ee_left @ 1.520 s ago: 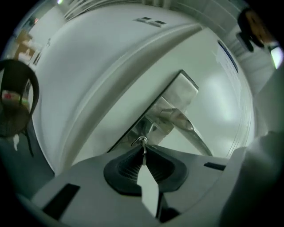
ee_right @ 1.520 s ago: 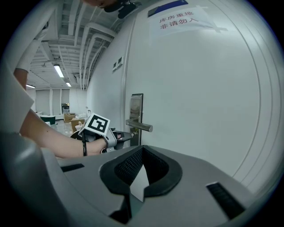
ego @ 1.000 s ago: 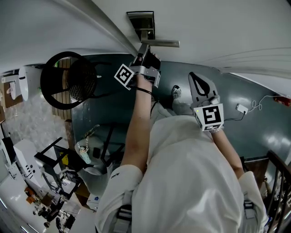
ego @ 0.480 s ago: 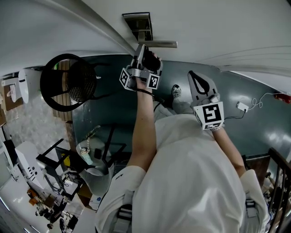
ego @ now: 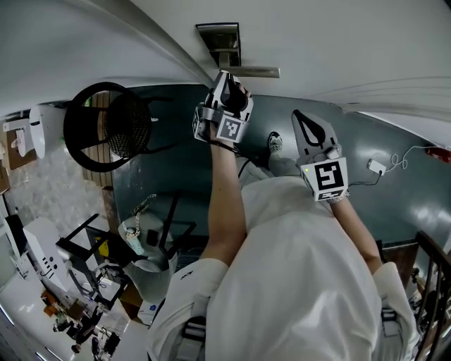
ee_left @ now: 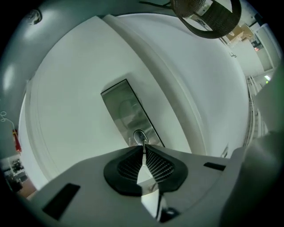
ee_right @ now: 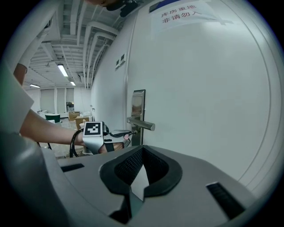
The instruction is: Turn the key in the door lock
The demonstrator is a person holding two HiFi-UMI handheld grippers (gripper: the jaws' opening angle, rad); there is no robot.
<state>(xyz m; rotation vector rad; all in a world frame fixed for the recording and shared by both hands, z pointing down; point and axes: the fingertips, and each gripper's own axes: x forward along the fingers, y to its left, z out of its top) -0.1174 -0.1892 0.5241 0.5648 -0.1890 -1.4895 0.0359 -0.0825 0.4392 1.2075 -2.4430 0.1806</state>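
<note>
A steel lock plate [ego: 220, 37] with a lever handle [ego: 255, 71] sits on the white door [ego: 338, 42]. My left gripper [ego: 225, 79] is pressed up to the plate just below the handle. In the left gripper view its pads [ee_left: 156, 163] are shut on the thin key [ee_left: 142, 143], which sticks in the keyhole [ee_left: 139, 134]; the jaws have just been closing tighter on it. My right gripper [ego: 299, 115] hangs back from the door, its tips together with nothing in them. The right gripper view shows the left gripper [ee_right: 127, 132] at the lock under the handle [ee_right: 142, 124].
A black round mesh chair [ego: 106, 127] stands left of the door. Cluttered white tables [ego: 63, 289] fill the lower left. A white plug and cable [ego: 377, 168] lie on the grey floor at right, near a dark railing [ego: 430, 282]. A paper notice [ee_right: 182, 13] hangs high on the door.
My left gripper has rolled at the lock: its marker cube swung from the left side round to the underside. The hand stayed at the keyhole. The right gripper has not moved.
</note>
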